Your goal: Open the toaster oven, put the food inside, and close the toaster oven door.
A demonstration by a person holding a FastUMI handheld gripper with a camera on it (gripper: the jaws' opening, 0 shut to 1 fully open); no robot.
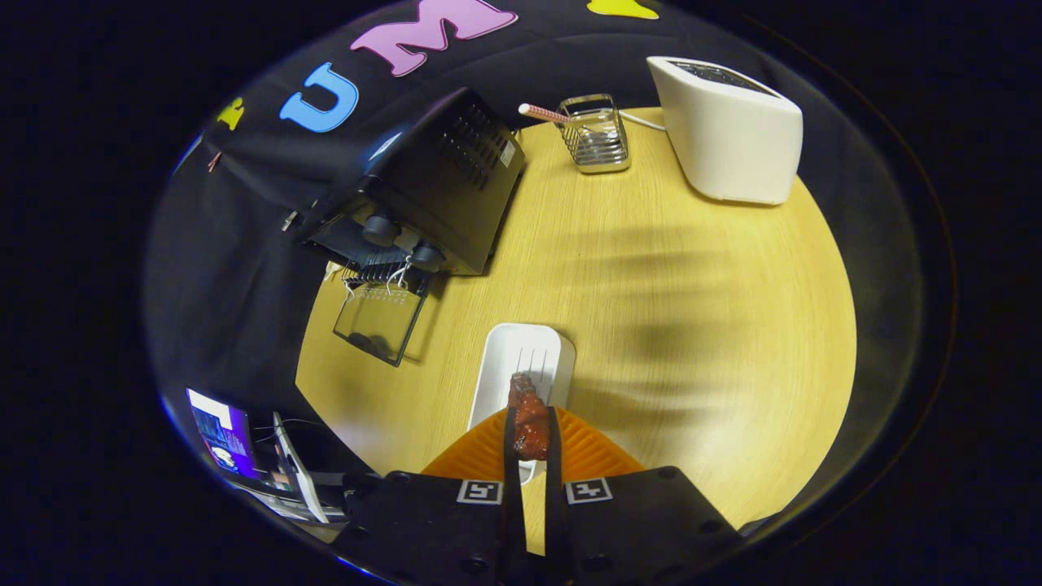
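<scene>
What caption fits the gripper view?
Gripper fingers shut on a chicken wing above the white tray, toaster oven door open.

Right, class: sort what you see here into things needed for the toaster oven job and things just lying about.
Belongs to the job:
- toaster oven, door down
- food piece, held between the fingers
- gripper
- white tray beneath the food

Just lying about:
- white toaster
- wire holder with striped straw
- table

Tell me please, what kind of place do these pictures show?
Probably a staged kitchen-style booth: a round pale wooden table carries a black toaster oven with its glass door open and a white pop-up toaster. The gripper holds a reddish-brown piece of food above a white rectangular tray.
</scene>
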